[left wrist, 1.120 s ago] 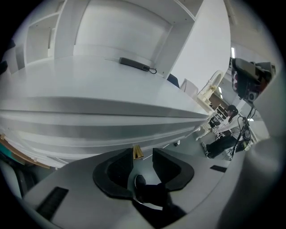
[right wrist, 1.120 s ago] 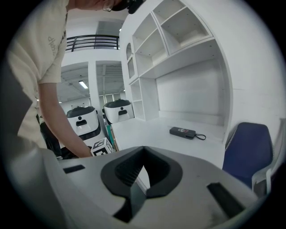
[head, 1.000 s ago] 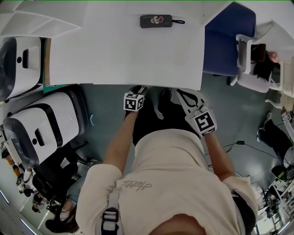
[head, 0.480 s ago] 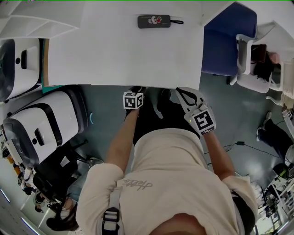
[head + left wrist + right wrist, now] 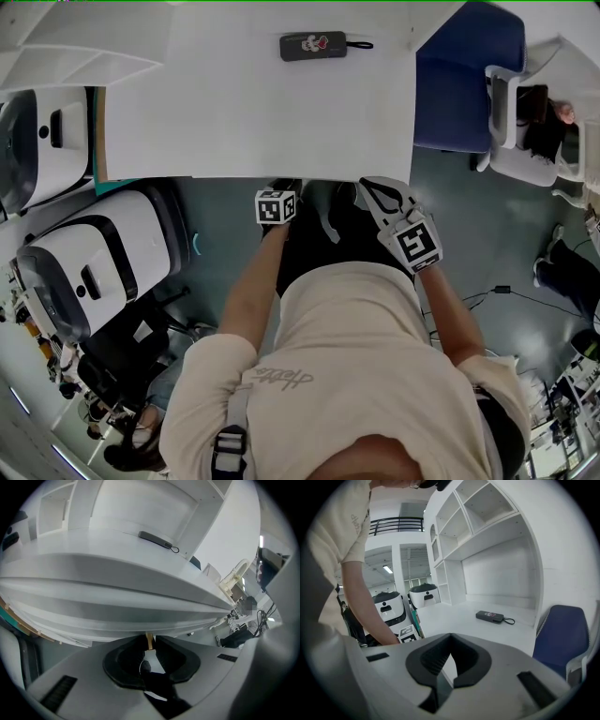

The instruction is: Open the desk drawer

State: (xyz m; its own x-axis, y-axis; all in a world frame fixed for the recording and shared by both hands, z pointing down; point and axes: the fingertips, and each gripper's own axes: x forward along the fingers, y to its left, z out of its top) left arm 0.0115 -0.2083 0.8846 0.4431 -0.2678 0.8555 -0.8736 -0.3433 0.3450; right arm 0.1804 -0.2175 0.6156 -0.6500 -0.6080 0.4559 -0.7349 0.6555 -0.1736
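The white desk (image 5: pixel 253 112) fills the upper head view. Under its top run the pale bands of the drawer front (image 5: pixel 117 616). My left gripper (image 5: pixel 284 185) reaches beneath the desk's front edge, its tips hidden there in the head view. In the left gripper view its jaws (image 5: pixel 149 641) are closing with a thin tan strip (image 5: pixel 149 640) standing between them; a slim gap still shows beside it. My right gripper (image 5: pixel 367 186) hovers at the desk's front edge to the right, shut and empty, over the white top (image 5: pixel 450 637).
A dark pouch with a cord (image 5: pixel 312 45) lies at the back of the desk. A blue chair (image 5: pixel 459 84) stands right of the desk. Two white machines (image 5: pixel 103 244) sit on the floor to the left. Shelves rise behind the desk (image 5: pixel 487 508).
The left gripper's marker cube has turned a little at the desk's edge. The right gripper stays where it was.
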